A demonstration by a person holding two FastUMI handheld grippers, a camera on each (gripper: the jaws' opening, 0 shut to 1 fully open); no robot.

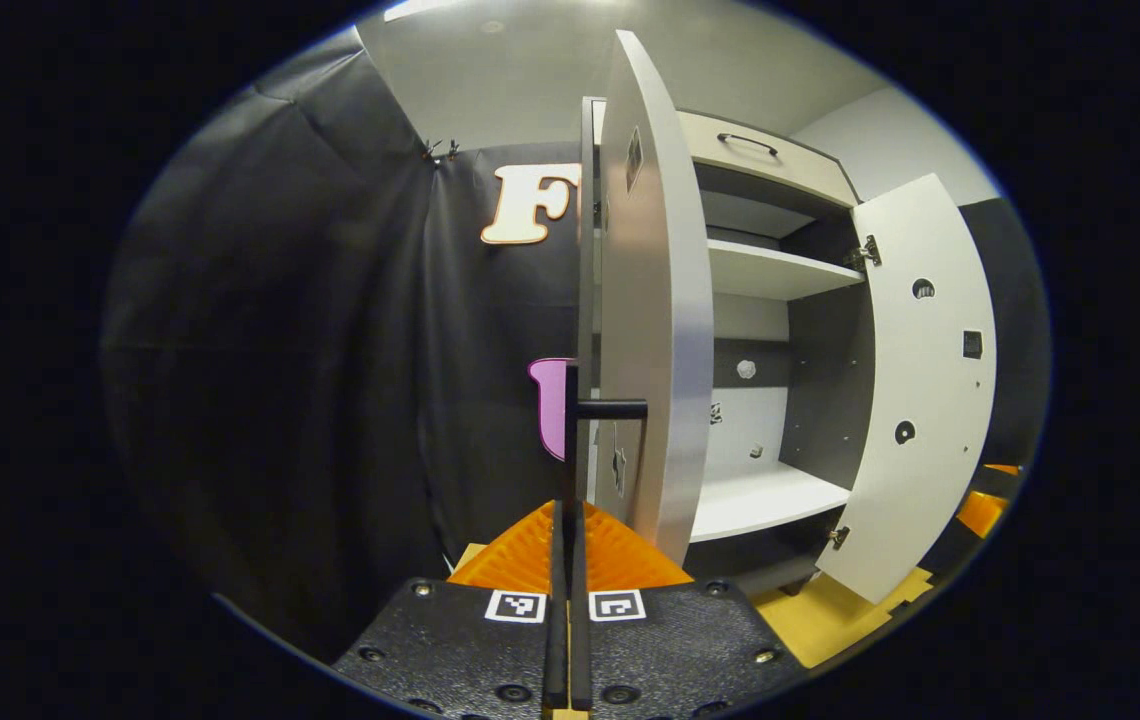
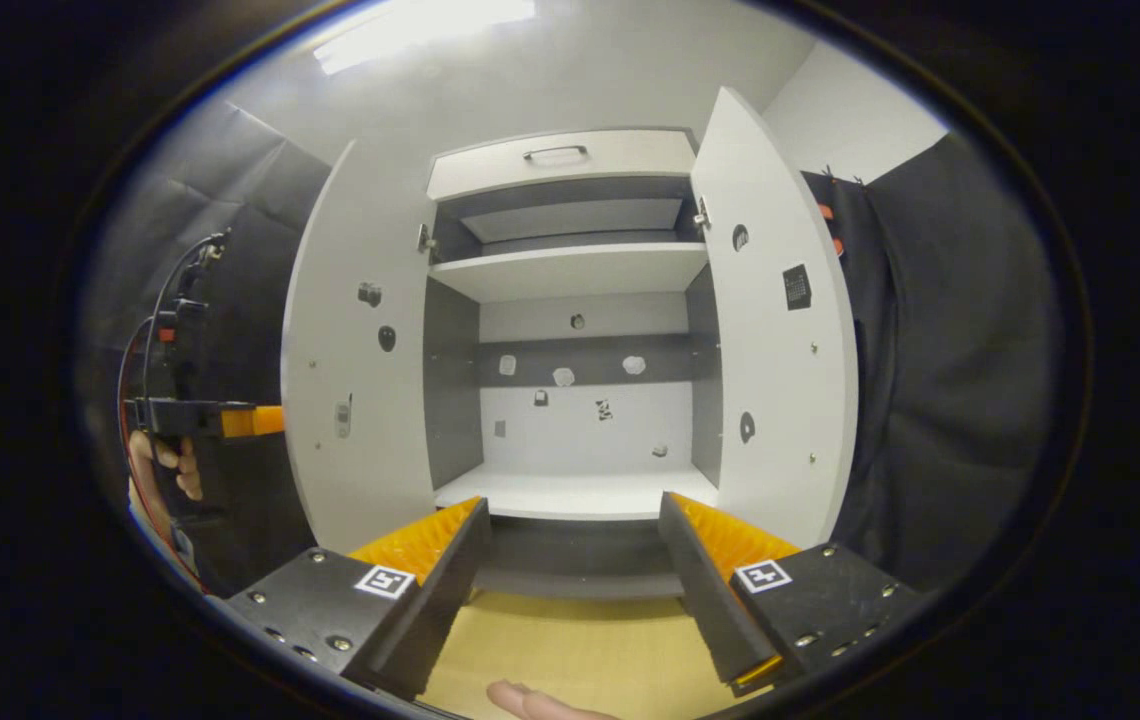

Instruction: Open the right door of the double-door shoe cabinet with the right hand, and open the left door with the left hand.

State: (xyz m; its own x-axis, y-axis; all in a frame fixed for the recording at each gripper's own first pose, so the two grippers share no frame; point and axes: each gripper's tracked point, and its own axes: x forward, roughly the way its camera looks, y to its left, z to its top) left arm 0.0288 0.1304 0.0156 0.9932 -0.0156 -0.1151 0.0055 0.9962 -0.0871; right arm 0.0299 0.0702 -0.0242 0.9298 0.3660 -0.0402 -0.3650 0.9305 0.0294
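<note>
The white double-door shoe cabinet (image 2: 570,270) stands with both doors swung out. In the left gripper view I see the left door (image 1: 655,300) edge-on, and its thin black handle (image 1: 612,408) runs down between my orange fingers (image 1: 530,555). My left gripper (image 1: 570,525) is shut on that handle. The right door (image 1: 920,380) hangs open farther right. In the right gripper view my right gripper (image 2: 570,545) is open and holds nothing, facing the cabinet's inside between the left door (image 2: 355,390) and the right door (image 2: 775,330). The left gripper (image 2: 230,420) is at the left door's outer edge, held by a hand (image 2: 165,460).
Bare white shelves (image 2: 570,490) and a top drawer with a dark handle (image 2: 555,153) show inside the cabinet. A yellow mat (image 2: 570,640) covers the floor in front. Black cloth walls (image 1: 310,380) close in on both sides. A fingertip (image 2: 540,702) shows at the bottom edge.
</note>
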